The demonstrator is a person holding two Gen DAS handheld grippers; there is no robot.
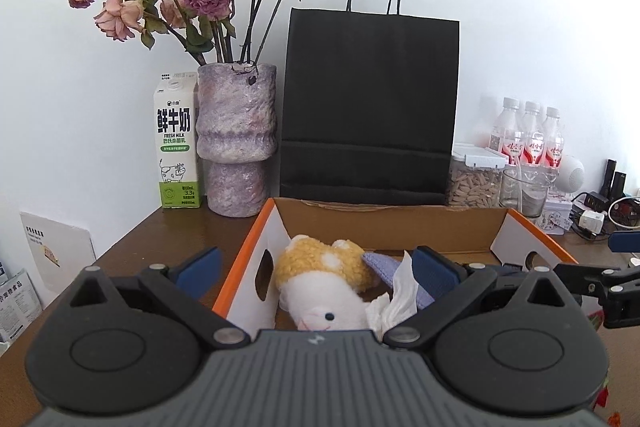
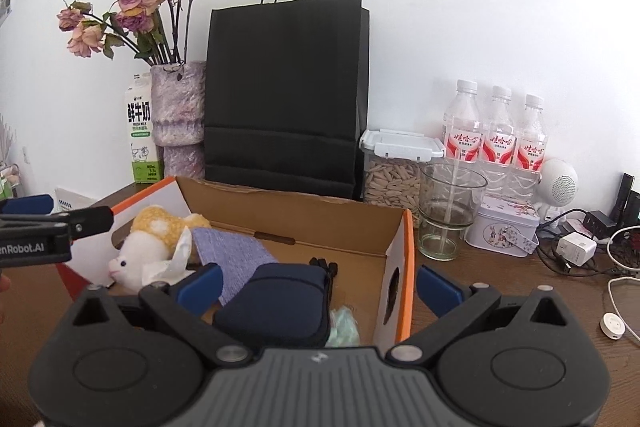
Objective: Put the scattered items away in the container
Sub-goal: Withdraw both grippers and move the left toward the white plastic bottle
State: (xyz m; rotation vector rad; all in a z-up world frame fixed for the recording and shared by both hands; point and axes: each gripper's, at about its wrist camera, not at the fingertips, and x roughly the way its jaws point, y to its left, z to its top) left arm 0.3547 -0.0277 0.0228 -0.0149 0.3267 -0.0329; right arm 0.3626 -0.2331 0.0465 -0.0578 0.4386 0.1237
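Both cameras are looking forward, close over the cardboard box (image 1: 384, 223), toward the wall. Left one is sitting left, right one right. Both are seeing the black bag (image 2: 286, 99).

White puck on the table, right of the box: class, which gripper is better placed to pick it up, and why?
Likely right. The open right gripper straddles the box's right wall, near the puck; the left gripper hovers over the plush toy, farther left.

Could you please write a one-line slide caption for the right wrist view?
Open right gripper above orange-edged cardboard box holding white-and-yellow plush toy, purple cloth and navy pouch.
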